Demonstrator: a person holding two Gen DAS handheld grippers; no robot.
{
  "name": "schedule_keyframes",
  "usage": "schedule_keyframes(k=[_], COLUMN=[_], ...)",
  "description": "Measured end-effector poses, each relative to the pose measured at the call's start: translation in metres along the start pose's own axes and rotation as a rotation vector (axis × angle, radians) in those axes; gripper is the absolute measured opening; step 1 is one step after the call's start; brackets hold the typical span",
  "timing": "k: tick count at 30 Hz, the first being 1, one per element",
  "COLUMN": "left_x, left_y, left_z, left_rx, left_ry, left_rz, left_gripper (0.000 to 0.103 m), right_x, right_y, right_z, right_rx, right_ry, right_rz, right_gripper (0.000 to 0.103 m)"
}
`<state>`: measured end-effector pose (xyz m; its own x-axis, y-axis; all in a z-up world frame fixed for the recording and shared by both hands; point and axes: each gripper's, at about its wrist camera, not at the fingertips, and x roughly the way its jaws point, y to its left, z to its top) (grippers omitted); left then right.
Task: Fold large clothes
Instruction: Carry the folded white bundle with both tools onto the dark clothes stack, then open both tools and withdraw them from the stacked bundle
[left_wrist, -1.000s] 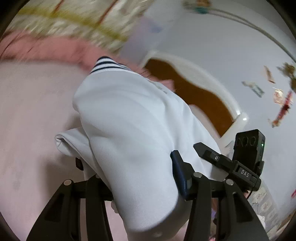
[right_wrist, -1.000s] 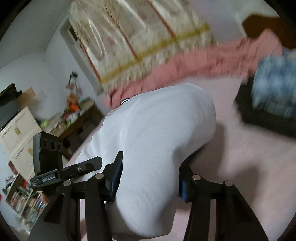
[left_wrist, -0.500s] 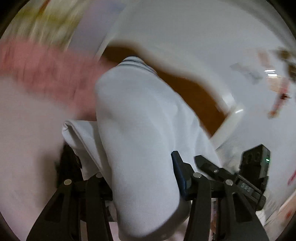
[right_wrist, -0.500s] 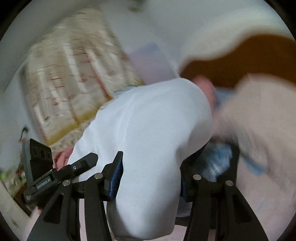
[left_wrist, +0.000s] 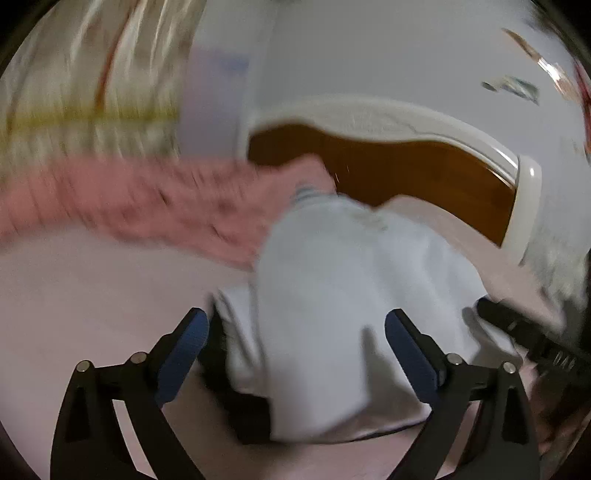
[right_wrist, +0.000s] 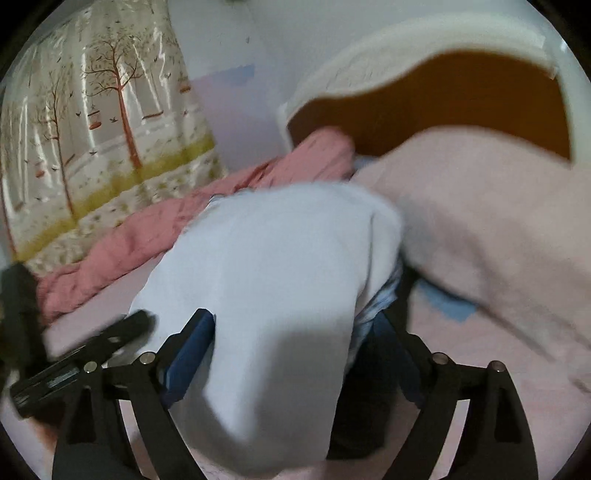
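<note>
White garment (left_wrist: 332, 295), one, folded bundle on the pink bed sheet (left_wrist: 92, 295); long axis 6-to-12, striped collar at 12. Two grippers: left gripper (left_wrist: 295, 343) and right gripper (right_wrist: 295, 347) jaws just opened, spread wide, cloth lying loose between them.

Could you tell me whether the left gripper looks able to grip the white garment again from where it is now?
Probably yes: the left gripper is open with the white garment lying between its pads, nothing in the way.

Home bedroom: bed headboard (right_wrist: 461, 99), pink bedding (right_wrist: 498, 236), tree-print curtain (right_wrist: 103, 129).
</note>
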<state>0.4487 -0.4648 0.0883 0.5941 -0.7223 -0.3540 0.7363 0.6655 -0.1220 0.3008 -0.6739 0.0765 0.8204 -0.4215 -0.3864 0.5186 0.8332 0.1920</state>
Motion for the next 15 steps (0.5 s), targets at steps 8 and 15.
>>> schedule_keyframes(k=[8, 15], left_x=[-0.107, -0.089], left_y=[0.006, 0.014], left_z=[-0.046, -0.112], left_rx=[0.023, 0.044], left_ry=[-0.18, -0.13], left_rz=[0.189, 0.245], left_gripper=[0.103, 0.103], right_x=[-0.105, -0.103], right_y=[0.029, 0.052], right_z=[-0.029, -0.103], right_rx=[-0.138, -0.243], right_ry=[-0.104, -0.111], right_rz=[-0.003, -0.084], right_gripper=[0.103, 0.103])
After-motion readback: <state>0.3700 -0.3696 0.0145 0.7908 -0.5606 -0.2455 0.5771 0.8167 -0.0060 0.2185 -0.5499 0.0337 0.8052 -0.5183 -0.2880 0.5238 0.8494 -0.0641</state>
